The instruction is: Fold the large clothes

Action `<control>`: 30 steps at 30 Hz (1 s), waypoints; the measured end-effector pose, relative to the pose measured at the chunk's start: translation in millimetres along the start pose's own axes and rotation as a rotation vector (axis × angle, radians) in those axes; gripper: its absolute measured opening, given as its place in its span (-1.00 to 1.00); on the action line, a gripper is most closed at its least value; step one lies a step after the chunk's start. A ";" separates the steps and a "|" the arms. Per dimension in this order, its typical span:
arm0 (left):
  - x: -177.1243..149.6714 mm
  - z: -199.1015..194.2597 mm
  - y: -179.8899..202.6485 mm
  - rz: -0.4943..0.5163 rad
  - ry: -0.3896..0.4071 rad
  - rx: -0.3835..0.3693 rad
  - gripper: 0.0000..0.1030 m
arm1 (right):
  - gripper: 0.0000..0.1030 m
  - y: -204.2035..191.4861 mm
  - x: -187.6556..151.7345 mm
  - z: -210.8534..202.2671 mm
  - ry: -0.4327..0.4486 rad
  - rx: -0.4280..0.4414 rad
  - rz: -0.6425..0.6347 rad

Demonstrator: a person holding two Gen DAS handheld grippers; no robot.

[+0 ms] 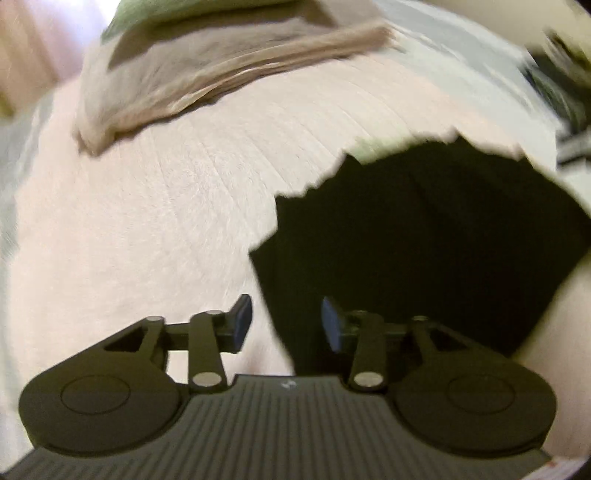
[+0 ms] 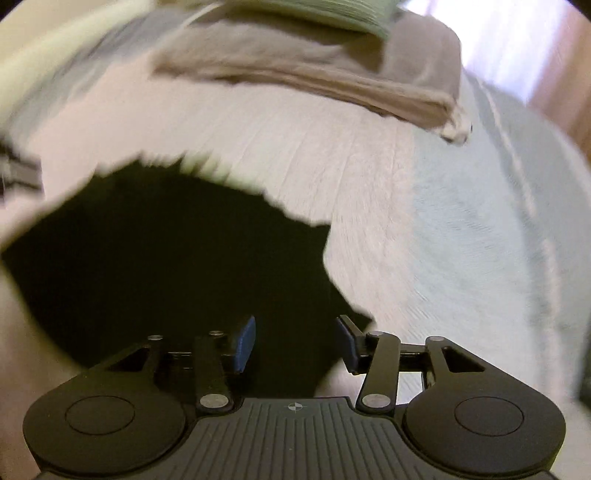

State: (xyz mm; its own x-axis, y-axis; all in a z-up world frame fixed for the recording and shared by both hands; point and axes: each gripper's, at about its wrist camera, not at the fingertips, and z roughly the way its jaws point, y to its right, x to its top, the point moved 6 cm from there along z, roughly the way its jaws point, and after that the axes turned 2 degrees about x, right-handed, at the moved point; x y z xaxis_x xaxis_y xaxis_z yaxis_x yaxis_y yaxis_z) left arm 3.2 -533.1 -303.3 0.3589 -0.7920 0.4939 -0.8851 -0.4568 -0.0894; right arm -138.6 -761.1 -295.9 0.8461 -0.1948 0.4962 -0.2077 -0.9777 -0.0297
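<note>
Scene: two hand-held grippers hover low over a pale pink bed cover (image 1: 147,206), both views smeared by motion.
Black garment: a dark cloth (image 1: 424,240) lies flat on the cover, apparently already doubled into a compact block; its far edge looks ragged, though that may only be blur.
Left gripper: the left gripper (image 1: 286,325) sits at the garment's left edge, at 6 o'clock in its own view, jaws spread with nothing between the blue pads (image 1: 242,325).
Right gripper: the right gripper (image 2: 295,345) hangs over the garment's right corner (image 2: 351,317), jaws likewise parted and empty.
Why so placed: one tool at each side edge suggests a matched pinch is being lined up, so the cloth can be lifted evenly for a further fold.
Finished pile: a folded tan garment (image 2: 314,74) rests at 12 o'clock, well apart from the black one, with something green (image 2: 332,14) on top, likely the stack for done items.
Beyond: a light blue blanket (image 2: 480,221) lies at 3 o'clock in the right view.
</note>
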 end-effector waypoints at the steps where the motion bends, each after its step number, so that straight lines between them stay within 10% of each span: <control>1: 9.9 13.1 -5.9 -0.050 0.007 -0.022 -0.13 | -0.12 6.5 10.0 11.9 -0.002 0.015 0.032; 9: 55.9 121.2 -58.6 -0.473 -0.022 -0.257 -0.13 | -0.12 67.7 52.0 101.7 -0.018 0.184 0.290; 13: 60.4 146.0 -54.8 -0.434 -0.083 -0.300 -0.72 | -0.19 85.2 52.2 130.0 -0.045 0.253 0.399; 15: 61.0 145.2 -50.3 -0.423 -0.097 -0.309 -0.95 | -0.99 85.5 51.5 130.8 -0.044 0.268 0.414; 23: 84.7 97.0 -59.0 -0.335 0.075 -0.209 -0.96 | -1.00 84.4 84.0 71.3 0.128 0.106 0.272; 30: 61.4 154.2 -52.4 -0.323 -0.008 -0.169 -0.86 | -0.98 86.9 55.3 133.8 0.006 -0.015 0.241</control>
State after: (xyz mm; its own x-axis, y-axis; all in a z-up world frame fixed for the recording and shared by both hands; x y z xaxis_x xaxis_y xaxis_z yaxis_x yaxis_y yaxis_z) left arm 117.3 -620.2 -401.6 0.6300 -0.6209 0.4665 -0.7616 -0.6114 0.2148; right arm -44.2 -867.2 -387.2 0.7685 -0.4218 0.4812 -0.4105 -0.9018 -0.1349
